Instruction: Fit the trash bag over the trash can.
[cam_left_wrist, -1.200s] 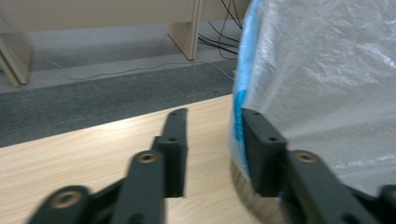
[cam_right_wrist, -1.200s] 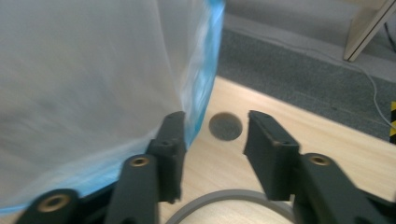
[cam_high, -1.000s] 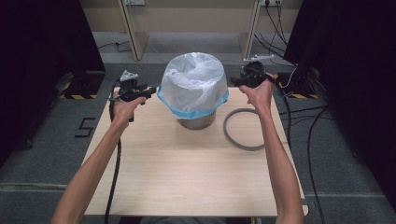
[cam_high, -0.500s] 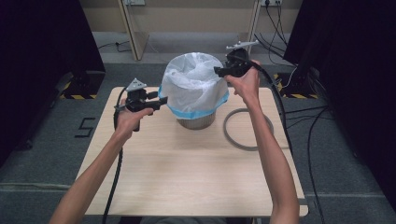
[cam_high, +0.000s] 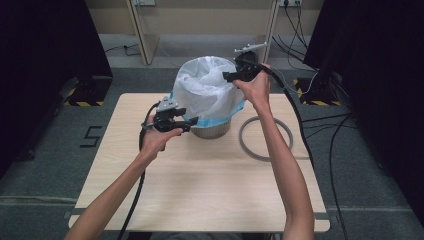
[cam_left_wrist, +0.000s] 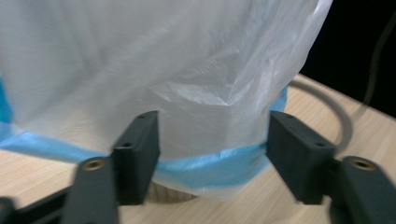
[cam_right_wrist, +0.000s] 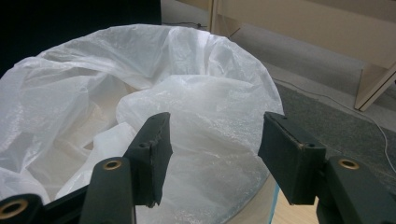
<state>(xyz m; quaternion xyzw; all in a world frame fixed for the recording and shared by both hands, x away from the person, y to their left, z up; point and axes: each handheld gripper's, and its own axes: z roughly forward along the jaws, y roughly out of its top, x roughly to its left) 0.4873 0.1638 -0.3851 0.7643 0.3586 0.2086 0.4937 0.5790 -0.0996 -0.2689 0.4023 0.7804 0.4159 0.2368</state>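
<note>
The bin (cam_high: 210, 127) stands at the table's (cam_high: 200, 190) far middle, lined with a white bag (cam_high: 202, 87). Left gripper (cam_high: 186, 125) – jaws apart, just opened wider – sits at the bag's blue hem (cam_left_wrist: 215, 165), nothing pinched. Right gripper (cam_high: 226, 76) – jaws apart, just been opening – hovers at the bag's rim, empty.

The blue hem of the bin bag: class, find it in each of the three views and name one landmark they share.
High view: the blue hem rings the bucket at table centre.
Left gripper view: it crosses low, between the jaws.
Right gripper view: a sliver at the bottom right.
Shared landmark: the white bag.
</note>
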